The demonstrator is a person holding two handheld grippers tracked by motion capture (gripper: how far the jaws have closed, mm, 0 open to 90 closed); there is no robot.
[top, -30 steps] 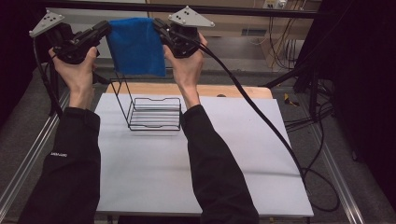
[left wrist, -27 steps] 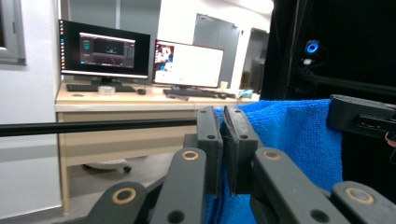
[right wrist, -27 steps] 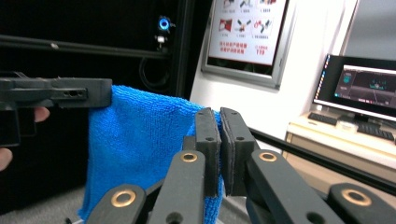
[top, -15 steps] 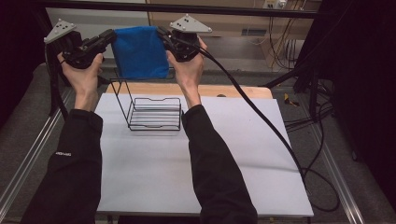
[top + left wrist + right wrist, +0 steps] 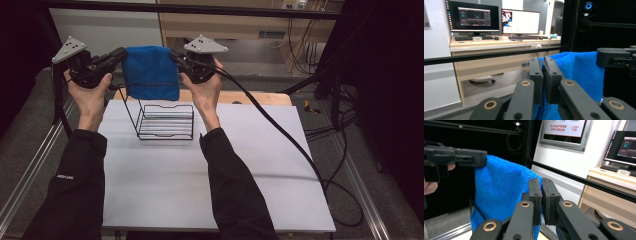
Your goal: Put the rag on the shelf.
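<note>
A blue towel (image 5: 151,72) hangs stretched between my two grippers above the far part of the white table. My left gripper (image 5: 122,54) is shut on its upper left corner, my right gripper (image 5: 176,59) on its upper right corner. In the left gripper view the towel (image 5: 576,72) is pinched between the jaws of the left gripper (image 5: 543,65), with the other gripper (image 5: 616,57) holding its far corner. In the right gripper view the right gripper (image 5: 542,187) clamps the towel (image 5: 499,192). A black wire rack (image 5: 165,121) stands on the table just below the towel's lower edge.
The white table (image 5: 200,180) lies in front of the rack. A thick black cable (image 5: 280,130) trails from the right gripper over the table's right side. A black frame bar (image 5: 200,7) crosses the back. Desks with monitors (image 5: 496,21) stand beyond.
Both hands have come down with the towel held between them; its lower edge now hangs close over the wire rack's tall back.
</note>
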